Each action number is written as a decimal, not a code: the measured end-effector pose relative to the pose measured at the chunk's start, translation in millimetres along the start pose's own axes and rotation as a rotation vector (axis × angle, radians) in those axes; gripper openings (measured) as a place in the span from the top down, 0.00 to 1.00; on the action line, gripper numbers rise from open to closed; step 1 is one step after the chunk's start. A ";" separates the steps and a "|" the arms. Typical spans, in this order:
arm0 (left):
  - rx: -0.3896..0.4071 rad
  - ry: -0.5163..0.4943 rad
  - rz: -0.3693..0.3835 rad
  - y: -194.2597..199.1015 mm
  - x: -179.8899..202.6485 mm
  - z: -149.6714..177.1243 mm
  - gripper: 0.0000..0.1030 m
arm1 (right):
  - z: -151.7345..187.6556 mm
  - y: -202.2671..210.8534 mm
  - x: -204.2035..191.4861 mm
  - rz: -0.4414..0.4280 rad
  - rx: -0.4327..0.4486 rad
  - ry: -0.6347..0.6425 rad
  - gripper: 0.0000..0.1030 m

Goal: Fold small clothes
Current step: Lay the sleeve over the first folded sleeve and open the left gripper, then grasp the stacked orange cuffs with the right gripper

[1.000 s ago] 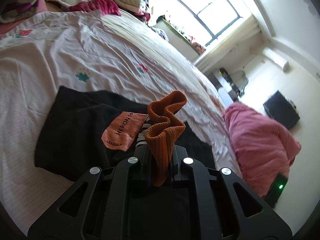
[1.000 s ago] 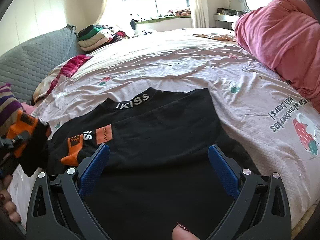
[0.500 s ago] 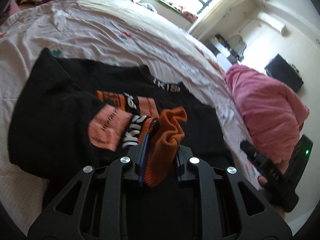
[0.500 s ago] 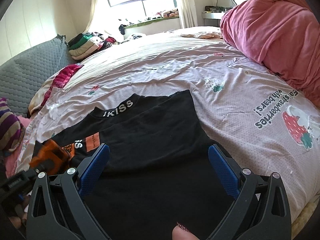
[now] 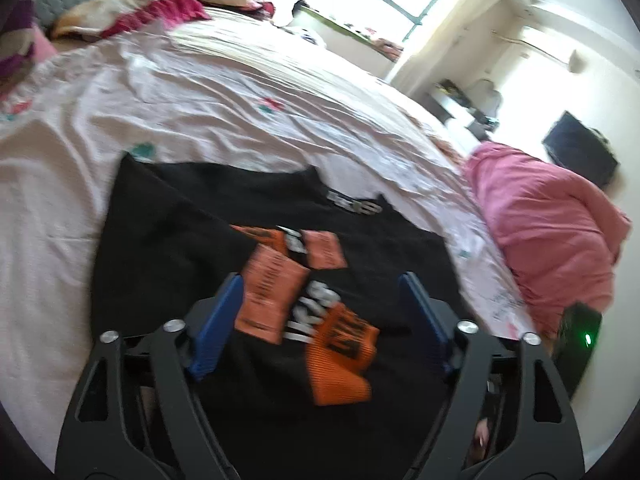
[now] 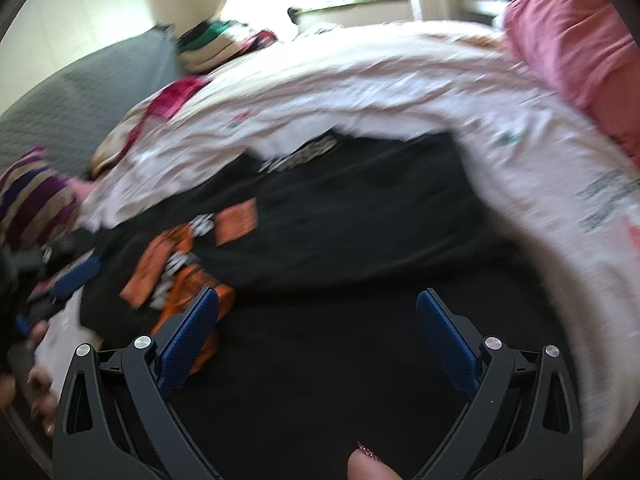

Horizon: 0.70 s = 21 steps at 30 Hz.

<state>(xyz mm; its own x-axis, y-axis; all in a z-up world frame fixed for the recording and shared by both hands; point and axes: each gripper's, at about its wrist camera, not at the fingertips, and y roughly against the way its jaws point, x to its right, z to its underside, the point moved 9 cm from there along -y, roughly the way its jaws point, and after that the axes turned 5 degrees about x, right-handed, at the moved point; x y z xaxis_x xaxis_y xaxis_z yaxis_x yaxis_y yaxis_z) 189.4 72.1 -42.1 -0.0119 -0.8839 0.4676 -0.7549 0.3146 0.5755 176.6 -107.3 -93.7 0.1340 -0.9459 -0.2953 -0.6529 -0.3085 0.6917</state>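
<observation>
Released a moment ago, the orange cuff [image 5: 340, 356] now lies on the black sweatshirt [image 5: 168, 240] spread on the bed [image 5: 240, 92], between the left claw's [image 5: 320, 300] opening jaws. Right claw [image 6: 318, 328] hovers apart over the sweatshirt.

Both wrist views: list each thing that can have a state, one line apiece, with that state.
black shirt: spread on the bed, left sleeve folded across its front.
orange cuff: released, lying on the shirt between the left pads.
left gripper: jaws opening, gripping nothing.
right gripper: open, empty, over the shirt.
pink quilt: bunched up beside the shirt.
</observation>
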 end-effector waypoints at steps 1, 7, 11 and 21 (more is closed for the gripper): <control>0.006 0.005 -0.019 1.8 -6.0 -2.5 0.23 | 4.8 -4.6 -8.8 -0.025 -0.019 0.001 0.05; 0.056 0.057 -0.084 16.7 -35.7 -19.4 0.17 | 20.7 -22.7 -50.9 -0.091 -0.065 0.033 0.08; 0.077 0.080 -0.102 25.0 -46.8 -25.4 0.17 | 24.9 -31.9 -62.7 -0.118 -0.094 0.023 0.27; 0.102 0.131 -0.144 36.7 -70.8 -34.4 0.17 | 11.1 -32.2 -88.8 -0.171 -0.071 0.097 0.91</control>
<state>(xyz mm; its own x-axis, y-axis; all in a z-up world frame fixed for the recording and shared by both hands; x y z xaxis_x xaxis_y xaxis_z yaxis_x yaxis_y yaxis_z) 185.1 158.2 -31.0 0.1816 -0.8625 0.4724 -0.8049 0.1456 0.5753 177.4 -12.3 -97.1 0.3117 -0.8835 -0.3497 -0.5611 -0.4681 0.6826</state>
